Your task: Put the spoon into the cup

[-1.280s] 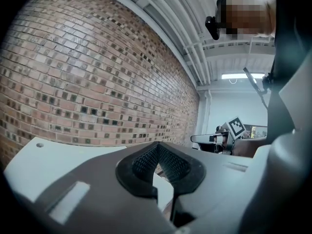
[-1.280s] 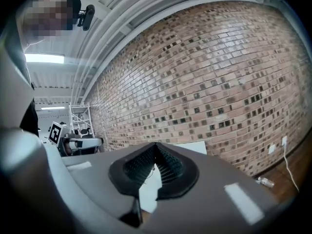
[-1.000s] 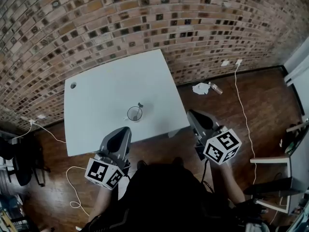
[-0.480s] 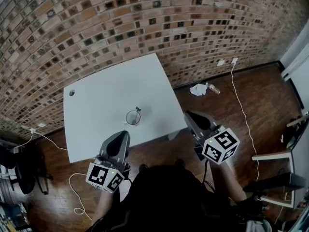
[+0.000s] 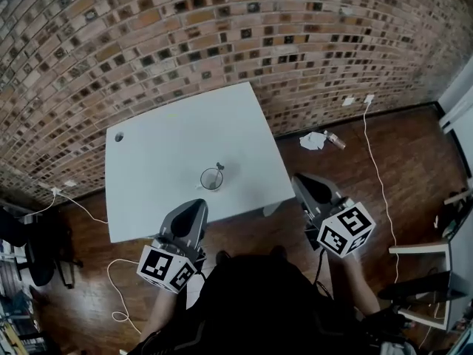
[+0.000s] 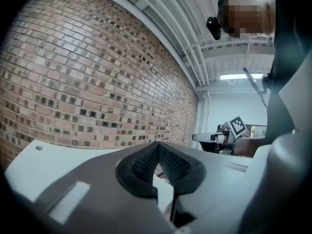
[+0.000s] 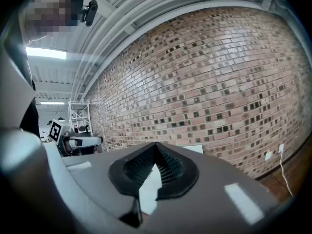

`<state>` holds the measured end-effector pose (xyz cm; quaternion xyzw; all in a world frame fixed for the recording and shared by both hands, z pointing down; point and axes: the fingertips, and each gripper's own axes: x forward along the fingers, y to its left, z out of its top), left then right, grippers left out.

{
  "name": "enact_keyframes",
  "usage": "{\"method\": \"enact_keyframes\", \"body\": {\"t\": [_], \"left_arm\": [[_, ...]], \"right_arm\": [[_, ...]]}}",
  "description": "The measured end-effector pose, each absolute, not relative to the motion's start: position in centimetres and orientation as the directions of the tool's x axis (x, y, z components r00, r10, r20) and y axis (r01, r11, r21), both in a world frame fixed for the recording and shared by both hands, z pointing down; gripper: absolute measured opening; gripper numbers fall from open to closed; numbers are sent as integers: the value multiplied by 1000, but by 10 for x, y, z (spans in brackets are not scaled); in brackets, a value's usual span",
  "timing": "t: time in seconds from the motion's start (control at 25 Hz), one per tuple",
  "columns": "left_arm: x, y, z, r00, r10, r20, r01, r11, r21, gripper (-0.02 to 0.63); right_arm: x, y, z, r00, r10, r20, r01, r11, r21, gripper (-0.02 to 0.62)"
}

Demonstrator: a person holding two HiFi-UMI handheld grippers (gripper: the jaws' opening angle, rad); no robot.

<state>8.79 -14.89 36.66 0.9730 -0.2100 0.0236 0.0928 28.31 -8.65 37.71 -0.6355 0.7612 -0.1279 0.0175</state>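
The table [image 5: 162, 154] is white, the brick wall [image 5: 222, 35] mottled red-brown, the floor [image 5: 414, 168] dark brown.

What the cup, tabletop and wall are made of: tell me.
Tabletop: smooth matte white, probably laminate. Cup: clear glass or plastic, since the white surface shows through it. Wall: rough red-brown brick with visible mortar joints.

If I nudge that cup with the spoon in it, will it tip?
It would probably slide rather than tip: the cup seems squat on the smooth table. It looks clear, so it is likely fragile. The spoon leaning out may shift.
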Motion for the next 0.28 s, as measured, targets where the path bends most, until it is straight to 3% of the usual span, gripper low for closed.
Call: {"method": "enact_keyframes", "body": {"t": [0.28], "left_arm": [[86, -151, 371, 901, -422, 95, -433, -882, 185, -6]], "right_arm": [[284, -83, 380, -195, -970, 144, -962, 160, -220, 6]]}}
